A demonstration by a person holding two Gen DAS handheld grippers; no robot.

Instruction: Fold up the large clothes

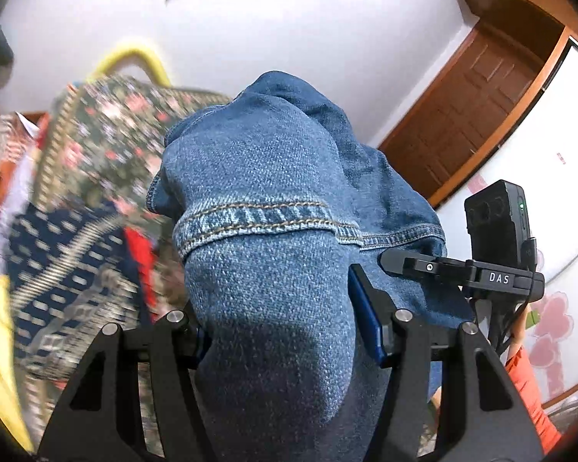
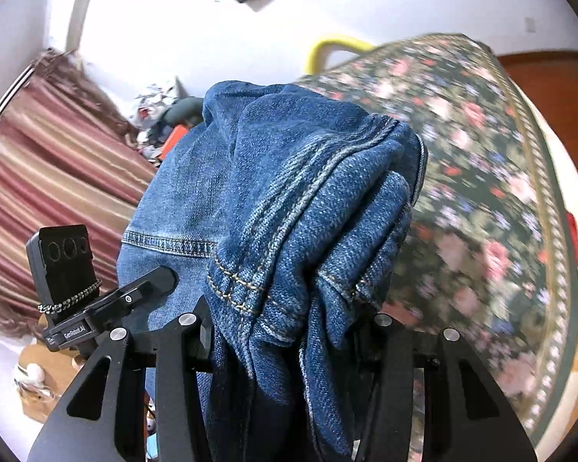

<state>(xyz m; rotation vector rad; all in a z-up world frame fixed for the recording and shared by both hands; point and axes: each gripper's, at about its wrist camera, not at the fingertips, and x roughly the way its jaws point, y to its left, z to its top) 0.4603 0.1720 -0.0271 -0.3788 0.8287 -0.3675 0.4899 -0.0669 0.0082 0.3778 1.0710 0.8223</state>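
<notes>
Behind everything I see a bed under a floral bedspread point(image 2: 474, 161), blurred in both views, with a yellow curved bar point(image 2: 327, 48) at its far edge and a white wall beyond. A brown wooden door point(image 1: 478, 104) stands at the right of the left wrist view; striped maroon curtains point(image 2: 46, 161) fill the left of the right wrist view.

The blue denim garment point(image 1: 266, 200), probably jeans though I cannot see its full shape, is lifted off the bed and bunched up in front of both cameras. My left tool point(image 1: 281, 335) is clenched on a thick fold of it, blue pads pressing the cloth from each side, a stitched hem crossing just above. My right tool point(image 2: 285, 342) grips another bunch, seams and hems crumpled between its fingers and spilling over them.
</notes>
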